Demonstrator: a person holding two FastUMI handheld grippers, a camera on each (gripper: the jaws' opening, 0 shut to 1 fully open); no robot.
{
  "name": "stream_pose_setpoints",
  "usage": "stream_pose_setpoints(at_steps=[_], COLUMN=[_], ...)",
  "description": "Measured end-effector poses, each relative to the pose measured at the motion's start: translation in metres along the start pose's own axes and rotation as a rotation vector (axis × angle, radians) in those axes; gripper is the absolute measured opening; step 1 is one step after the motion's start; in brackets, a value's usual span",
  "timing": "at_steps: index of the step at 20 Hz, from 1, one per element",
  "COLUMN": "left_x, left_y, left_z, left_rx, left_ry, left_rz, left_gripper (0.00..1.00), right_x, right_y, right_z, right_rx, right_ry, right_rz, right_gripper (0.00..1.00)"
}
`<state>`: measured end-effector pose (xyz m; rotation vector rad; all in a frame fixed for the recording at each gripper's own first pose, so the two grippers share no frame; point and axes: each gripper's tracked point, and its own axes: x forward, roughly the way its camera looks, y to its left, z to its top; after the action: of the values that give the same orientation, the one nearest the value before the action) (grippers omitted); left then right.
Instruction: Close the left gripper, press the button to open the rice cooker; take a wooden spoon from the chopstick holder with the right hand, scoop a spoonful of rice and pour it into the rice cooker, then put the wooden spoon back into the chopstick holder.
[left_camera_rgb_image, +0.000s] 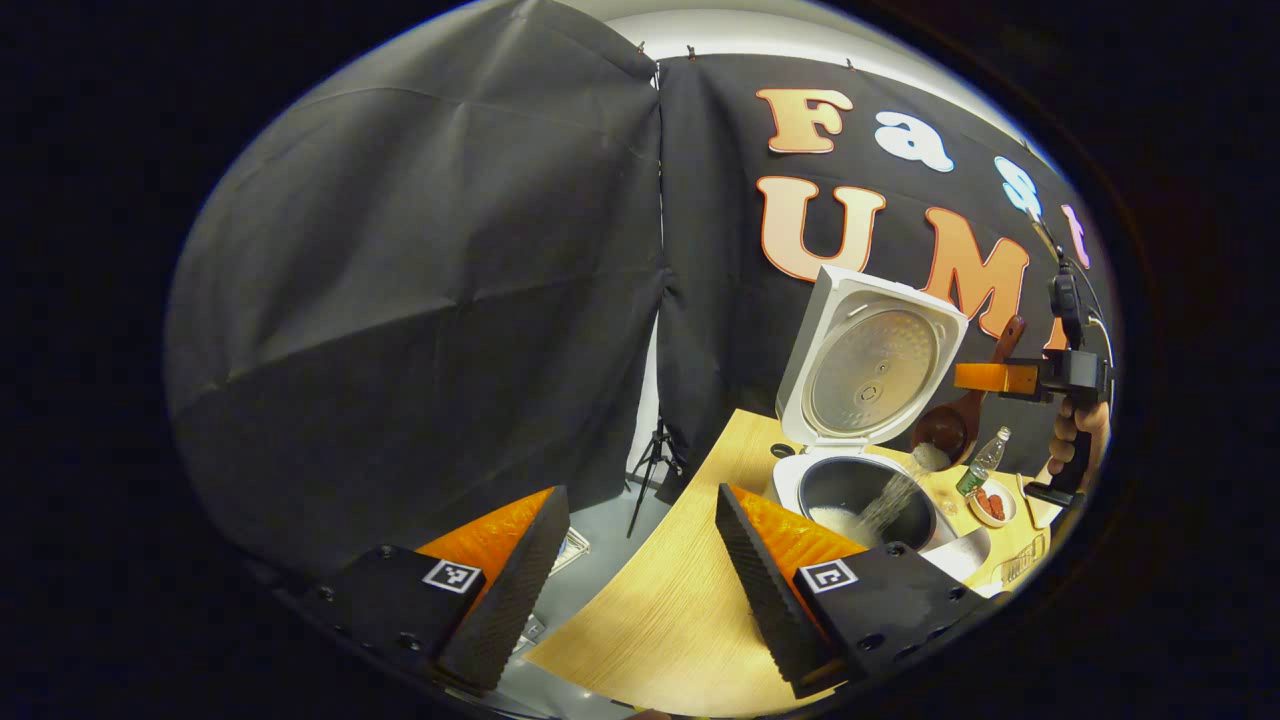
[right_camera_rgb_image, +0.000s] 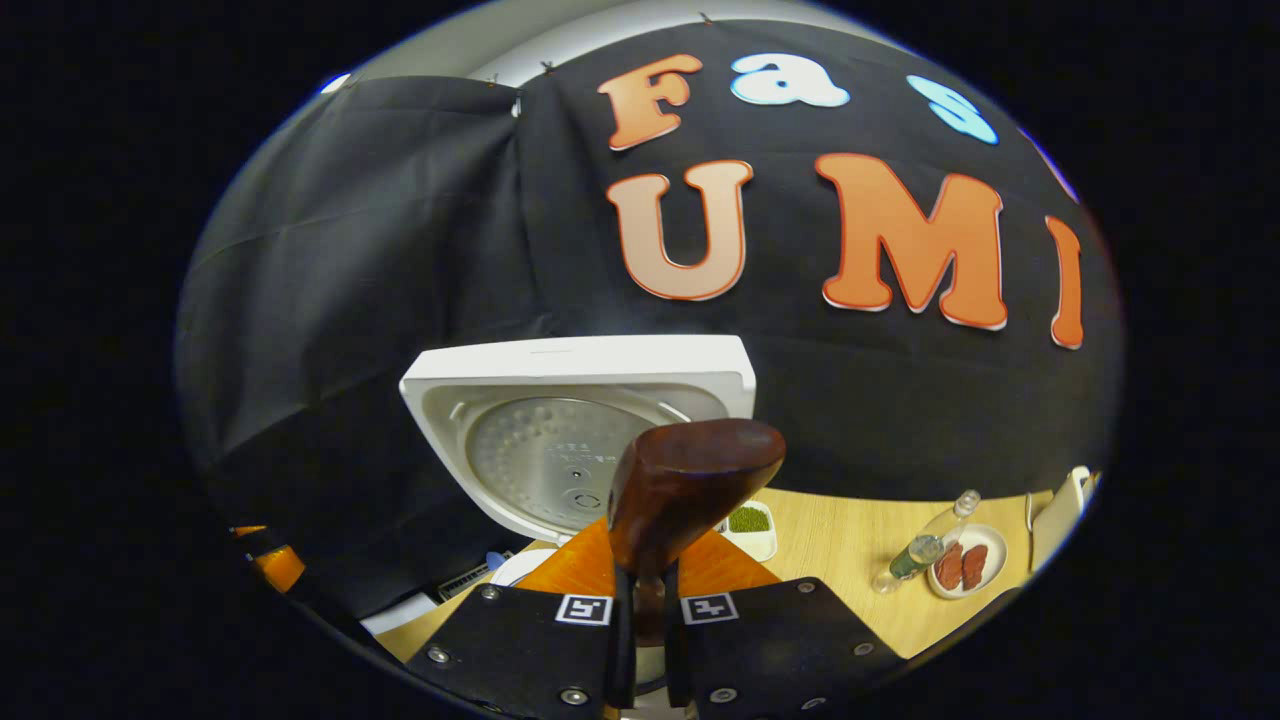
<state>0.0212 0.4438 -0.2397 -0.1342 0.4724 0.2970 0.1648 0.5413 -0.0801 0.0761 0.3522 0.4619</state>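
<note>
The white rice cooker (left_camera_rgb_image: 790, 485) stands open on the wooden table, its lid (left_camera_rgb_image: 870, 360) upright. Above its dark pot (left_camera_rgb_image: 900, 495), a tilted wooden spoon (left_camera_rgb_image: 950, 425) spills a stream of rice (left_camera_rgb_image: 890, 500) into it. A person's hand holds my right gripper (left_camera_rgb_image: 1000, 378), which is shut on the spoon's handle. In the right gripper view, the right gripper (right_camera_rgb_image: 648, 575) clamps the brown spoon (right_camera_rgb_image: 690, 480) in front of the lid (right_camera_rgb_image: 560, 450). My left gripper (left_camera_rgb_image: 640, 492) hangs open and holds nothing, left of the cooker, over the table's edge.
A small bottle (left_camera_rgb_image: 985, 460) and a plate of red pieces (left_camera_rgb_image: 992, 503) sit right of the cooker, with a white container (left_camera_rgb_image: 965, 552) in front. A dish of green bits (right_camera_rgb_image: 748, 520) lies behind the spoon. A tripod (left_camera_rgb_image: 655, 465) stands on the floor beyond the table (left_camera_rgb_image: 680, 620).
</note>
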Motion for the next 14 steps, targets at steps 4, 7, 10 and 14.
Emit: stream_pose_setpoints(at_steps=[4,7,10,14], left_x=[-0.007,-0.012,-0.018,-0.039], left_y=[-0.002,-0.007,-0.021,-0.057], left_z=[-0.001,-0.004,-0.01,-0.004], left_rx=[0.002,0.01,0.011,-0.006], left_ry=[-0.006,-0.019,-0.02,-0.041], left_rz=[0.005,0.007,0.016,0.0], left_gripper=[1.0,1.0,1.0,1.0], right_x=[-0.01,-0.019,-0.034,-0.062], right_y=[0.016,0.021,0.021,-0.01], right_z=[0.013,0.016,0.024,0.032], right_rx=[-0.126,-0.189,-0.191,-0.04], right_ry=[-0.057,-0.079,-0.105,-0.118], right_rz=[0.012,0.022,0.055,0.078], right_gripper=[0.11,0.11,0.11,0.11])
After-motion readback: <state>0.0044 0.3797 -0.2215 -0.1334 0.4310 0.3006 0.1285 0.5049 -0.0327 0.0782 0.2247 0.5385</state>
